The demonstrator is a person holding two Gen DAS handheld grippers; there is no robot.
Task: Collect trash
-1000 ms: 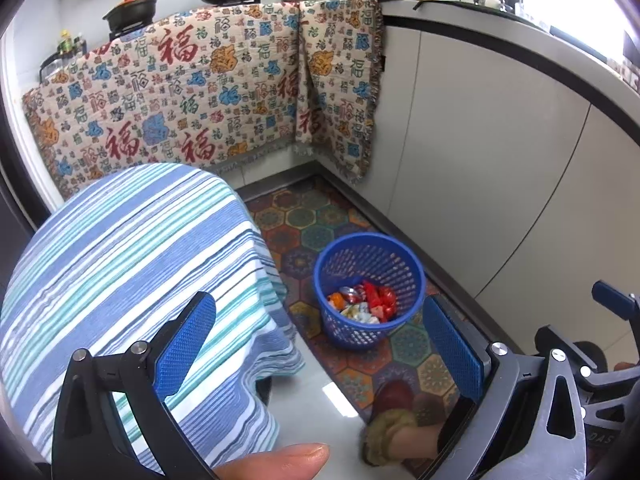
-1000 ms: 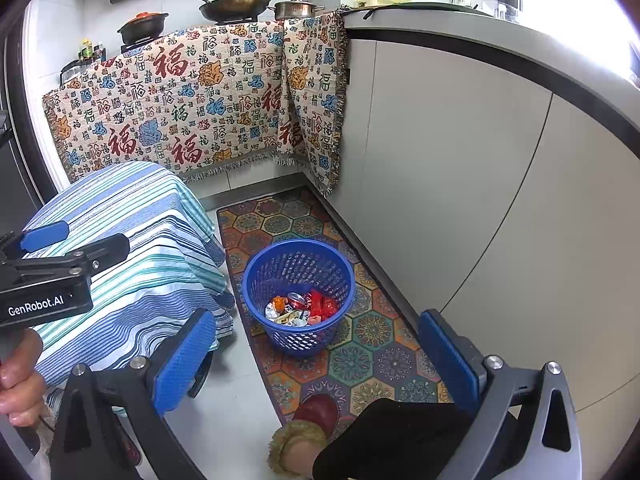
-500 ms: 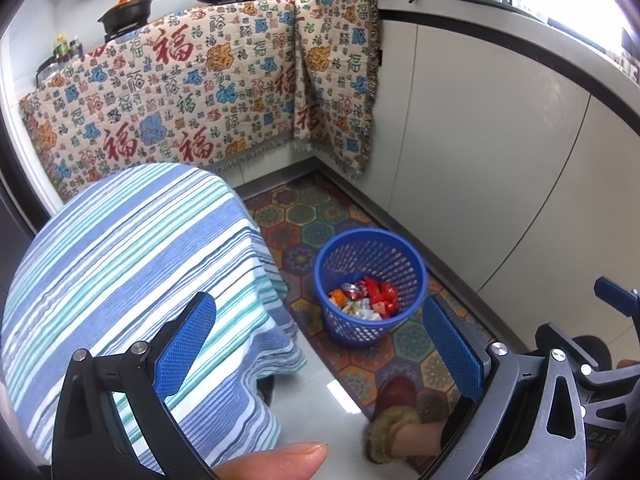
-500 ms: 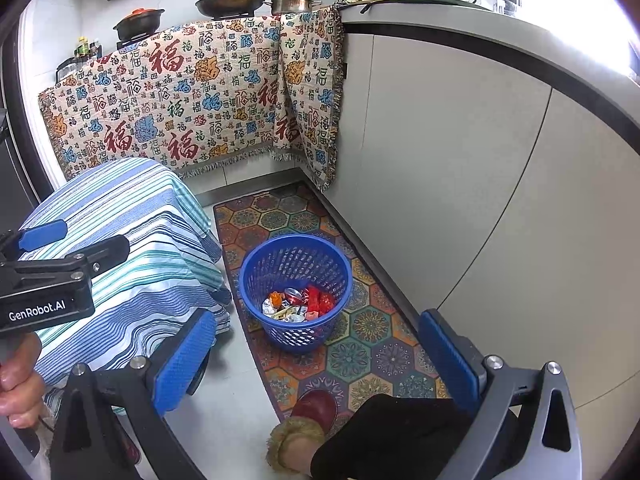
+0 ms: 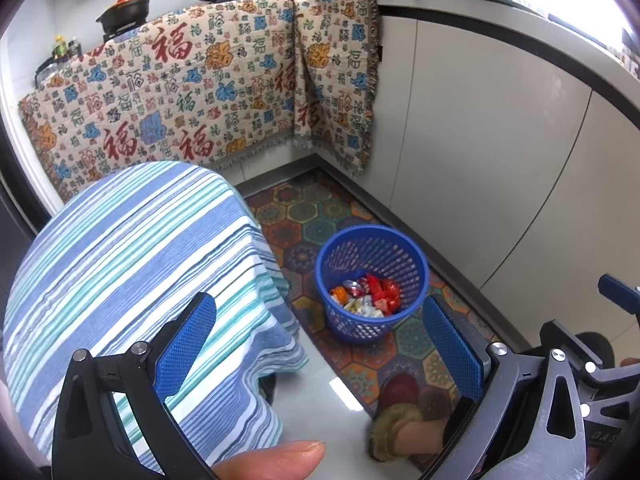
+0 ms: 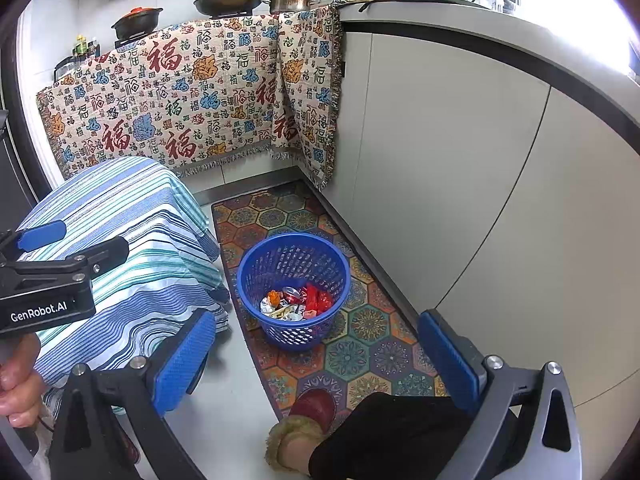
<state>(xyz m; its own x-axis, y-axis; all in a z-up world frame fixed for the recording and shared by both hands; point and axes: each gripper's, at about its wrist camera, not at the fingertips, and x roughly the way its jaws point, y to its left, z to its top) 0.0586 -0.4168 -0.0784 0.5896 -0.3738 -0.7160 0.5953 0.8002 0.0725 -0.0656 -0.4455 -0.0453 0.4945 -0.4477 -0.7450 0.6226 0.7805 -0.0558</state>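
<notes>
trash point(image 5: 367, 295) lies in the bottom of a blue basket point(image 5: 404, 246): red wrappers, an orange piece, crumpled silvery and white bits. the basket stands upright on a patterned rug point(image 6: 368, 344) that runs along the foot of the pale cabinets point(image 6: 460, 168). just to its left is a table under a blue and white striped cloth point(image 5: 120, 256), whose top shows nothing but the cloth. the left gripper point(image 5: 320, 344) is spread wide with nothing between its blue pads, held above the table's near edge and the floor. the right gripper point(image 6: 316, 360) is likewise wide apart and holds nothing, with the basket seen between its fingers, well apart from them. a red slipper point(image 6: 314, 404) with a furry cuff stands on the rug's near end. a printed cloth point(image 6: 192, 92) hangs over the counter under the pans point(image 6: 228, 0).
</notes>
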